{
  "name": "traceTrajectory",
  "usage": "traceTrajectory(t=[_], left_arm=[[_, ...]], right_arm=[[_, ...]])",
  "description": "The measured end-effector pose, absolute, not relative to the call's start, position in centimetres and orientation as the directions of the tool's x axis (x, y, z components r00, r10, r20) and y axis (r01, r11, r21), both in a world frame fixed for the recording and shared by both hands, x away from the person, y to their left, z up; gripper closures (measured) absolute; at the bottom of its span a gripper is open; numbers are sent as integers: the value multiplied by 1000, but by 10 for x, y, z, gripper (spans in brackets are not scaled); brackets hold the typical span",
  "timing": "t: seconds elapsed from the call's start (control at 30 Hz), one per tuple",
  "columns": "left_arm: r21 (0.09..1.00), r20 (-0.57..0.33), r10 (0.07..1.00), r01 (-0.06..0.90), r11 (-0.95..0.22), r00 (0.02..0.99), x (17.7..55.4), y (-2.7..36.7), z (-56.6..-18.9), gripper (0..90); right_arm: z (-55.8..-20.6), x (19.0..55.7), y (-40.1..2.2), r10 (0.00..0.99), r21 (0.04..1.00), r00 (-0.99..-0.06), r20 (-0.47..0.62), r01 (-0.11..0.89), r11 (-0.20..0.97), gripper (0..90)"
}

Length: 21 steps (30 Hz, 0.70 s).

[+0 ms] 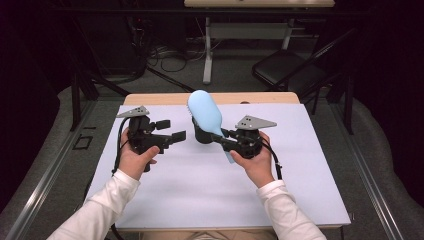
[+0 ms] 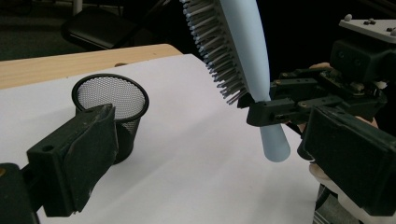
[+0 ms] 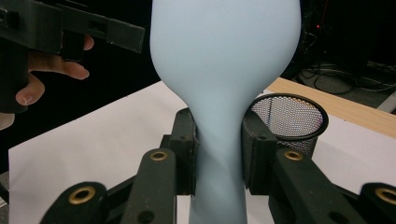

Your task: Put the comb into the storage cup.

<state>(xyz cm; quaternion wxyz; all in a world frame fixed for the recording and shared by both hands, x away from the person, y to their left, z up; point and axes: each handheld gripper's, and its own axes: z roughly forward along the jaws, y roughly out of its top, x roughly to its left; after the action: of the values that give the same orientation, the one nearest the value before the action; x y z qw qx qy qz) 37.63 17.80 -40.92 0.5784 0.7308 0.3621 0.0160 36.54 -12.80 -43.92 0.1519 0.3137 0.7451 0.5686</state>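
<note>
My right gripper (image 1: 220,138) is shut on the narrow neck of a light blue hairbrush (image 1: 205,112) and holds it up over the table, head away from me and handle end toward my hand. In the right gripper view both pads press the brush neck (image 3: 219,154). The left gripper view shows the bristles (image 2: 219,60) facing left. A black mesh cup (image 1: 198,135) stands upright on the white sheet just behind the brush, its mouth showing in the left gripper view (image 2: 110,98). My left gripper (image 1: 170,131) hovers left of the cup, jaws wide open with nothing between them.
A white sheet (image 1: 200,185) covers most of the wooden table (image 1: 165,98). Beyond the far edge stand a black folding chair (image 1: 287,67) and the legs of another table (image 1: 207,55), with cables on the floor (image 1: 170,55).
</note>
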Motion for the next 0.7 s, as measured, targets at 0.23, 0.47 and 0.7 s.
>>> traceTrajectory(t=[0.23,0.47,0.7], left_arm=[[851,-408,545,522,-65,733,381,175,-405,38],[845,-418,544,532,-63,728,385,172,-401,41],[830,-442,549,555,-50,710,391,172,-401,41]], right_arm=[[-439,365,-128,641,942,-756,131,296,156,700],[-440,365,-127,640,943,-757,130,295,156,700],[-440,365,-126,640,942,-758,129,296,160,700]])
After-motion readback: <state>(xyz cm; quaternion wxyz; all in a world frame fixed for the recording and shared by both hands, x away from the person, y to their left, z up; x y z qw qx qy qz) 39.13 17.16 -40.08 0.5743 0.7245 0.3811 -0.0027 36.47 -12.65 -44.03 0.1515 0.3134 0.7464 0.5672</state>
